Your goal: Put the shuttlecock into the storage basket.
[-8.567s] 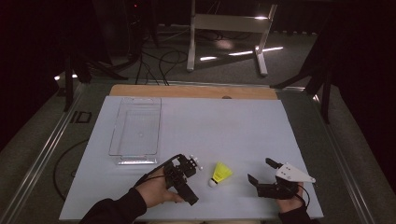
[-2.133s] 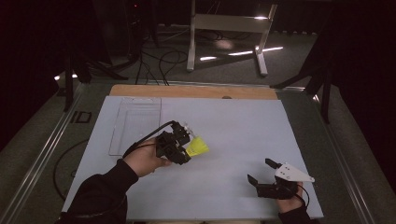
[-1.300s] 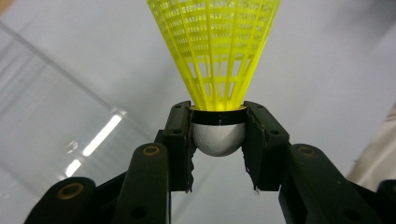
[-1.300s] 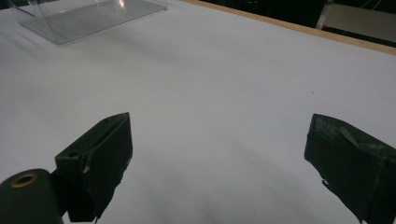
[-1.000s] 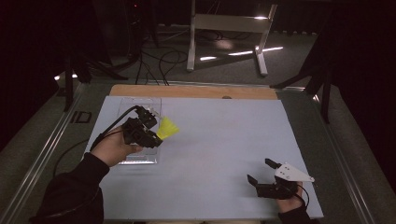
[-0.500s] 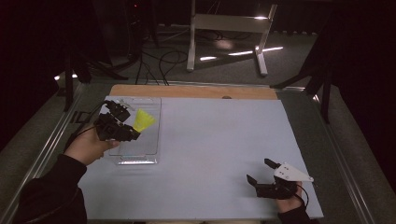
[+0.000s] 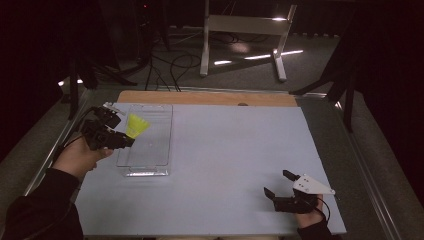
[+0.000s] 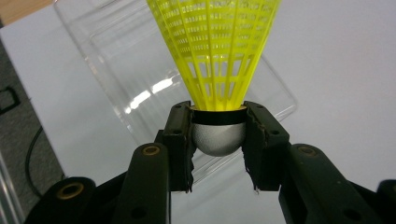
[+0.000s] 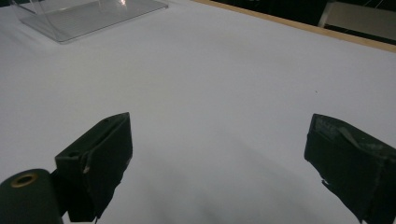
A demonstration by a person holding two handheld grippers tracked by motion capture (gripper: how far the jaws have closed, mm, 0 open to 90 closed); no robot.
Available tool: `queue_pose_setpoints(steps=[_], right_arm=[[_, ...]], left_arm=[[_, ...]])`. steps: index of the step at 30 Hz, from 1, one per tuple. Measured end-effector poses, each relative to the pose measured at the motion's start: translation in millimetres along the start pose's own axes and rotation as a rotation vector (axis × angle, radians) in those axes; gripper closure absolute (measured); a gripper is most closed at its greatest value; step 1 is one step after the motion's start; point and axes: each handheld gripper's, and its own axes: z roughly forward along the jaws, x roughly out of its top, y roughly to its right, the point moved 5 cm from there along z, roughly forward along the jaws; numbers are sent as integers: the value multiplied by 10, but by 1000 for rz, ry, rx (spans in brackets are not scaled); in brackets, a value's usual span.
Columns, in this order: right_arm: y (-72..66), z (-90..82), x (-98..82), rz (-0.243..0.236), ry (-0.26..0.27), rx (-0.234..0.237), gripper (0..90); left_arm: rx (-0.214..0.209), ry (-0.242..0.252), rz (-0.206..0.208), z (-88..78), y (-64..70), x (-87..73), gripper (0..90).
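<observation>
A yellow shuttlecock (image 7: 136, 125) with a silver-grey cork tip (image 8: 218, 137) is held in my left gripper (image 7: 120, 131), whose jaws are shut on the tip. The gripper hovers at the left rim of a clear plastic tray (image 7: 150, 142), and the yellow skirt (image 8: 215, 46) points out over the tray (image 8: 140, 88). My right gripper (image 7: 281, 184) rests near the table's front right edge, open, with nothing between its fingers (image 9: 100, 158).
A white sheet (image 7: 235, 150) covers the table, with a wooden strip (image 7: 210, 98) along the far edge. A metal stand (image 7: 240, 35) and cables lie on the dark floor beyond. A black cable trails from the left gripper off the table's left side.
My left gripper has carried the shuttlecock further left, from over the tray's left part to its left rim. The right gripper has stayed where it was.
</observation>
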Motion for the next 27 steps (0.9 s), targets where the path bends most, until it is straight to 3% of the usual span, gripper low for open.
queue_pose_setpoints(steps=[11, 27], right_arm=[[0, 0, -1, 0, -1, 0, 81], [2, 8, -6, -1, -5, 0, 80]], left_arm=[[-20, 16, -69, 125, -142, -159, 659], [-38, -1, -92, 406, -251, -329, 659]])
